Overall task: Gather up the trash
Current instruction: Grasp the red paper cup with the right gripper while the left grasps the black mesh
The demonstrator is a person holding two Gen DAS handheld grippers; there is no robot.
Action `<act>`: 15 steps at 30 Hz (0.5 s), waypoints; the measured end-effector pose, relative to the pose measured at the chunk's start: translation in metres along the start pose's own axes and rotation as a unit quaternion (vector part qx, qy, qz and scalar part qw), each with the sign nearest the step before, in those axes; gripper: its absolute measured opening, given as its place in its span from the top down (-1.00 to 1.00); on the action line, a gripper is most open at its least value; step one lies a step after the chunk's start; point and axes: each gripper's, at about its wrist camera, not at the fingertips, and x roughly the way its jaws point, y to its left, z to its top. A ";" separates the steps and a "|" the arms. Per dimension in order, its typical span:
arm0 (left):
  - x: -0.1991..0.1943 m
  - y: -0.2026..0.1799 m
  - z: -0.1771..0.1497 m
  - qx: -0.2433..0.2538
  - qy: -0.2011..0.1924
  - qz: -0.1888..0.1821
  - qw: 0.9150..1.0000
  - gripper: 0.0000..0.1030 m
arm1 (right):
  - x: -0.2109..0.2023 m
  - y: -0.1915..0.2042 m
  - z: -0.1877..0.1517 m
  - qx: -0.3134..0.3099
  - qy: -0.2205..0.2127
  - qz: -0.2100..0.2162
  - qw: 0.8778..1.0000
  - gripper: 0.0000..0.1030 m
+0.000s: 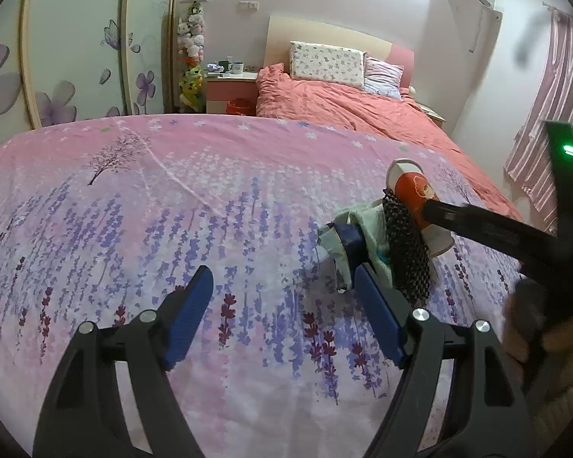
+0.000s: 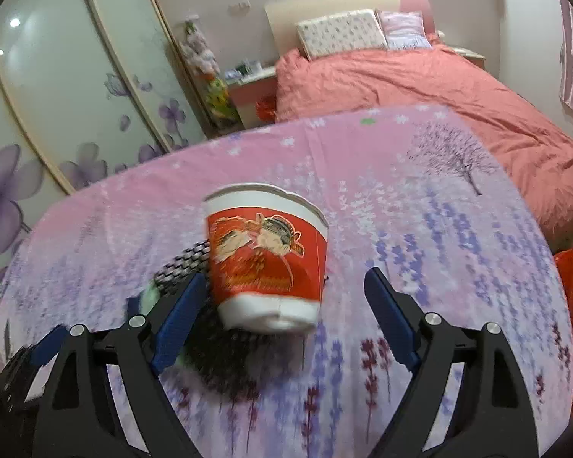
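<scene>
The right gripper point(image 2: 284, 297) is seen spread apart, unclamped; the paper cup point(image 2: 267, 255) lies between its fingers, toward twelve o'clock; the left gripper point(image 1: 282, 290) is likewise held apart, empty.

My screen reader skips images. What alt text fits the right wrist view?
A red and white paper cup stands on a pink floral bedspread between the open right gripper jaws, untouched, with black mesh material beside it.
</scene>
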 end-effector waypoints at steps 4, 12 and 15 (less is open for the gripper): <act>0.008 -0.002 0.002 0.001 0.003 -0.014 1.000 -0.47 | 0.010 -0.009 -0.002 0.008 0.014 -0.016 1.000 -0.30; 0.034 -0.032 0.018 0.013 0.011 -0.034 0.999 -0.47 | -0.021 -0.049 -0.024 0.015 -0.008 -0.093 0.996 -0.30; 0.044 -0.044 0.030 0.031 0.005 -0.021 0.999 -0.47 | -0.032 -0.063 -0.031 0.020 -0.008 -0.096 0.995 -0.30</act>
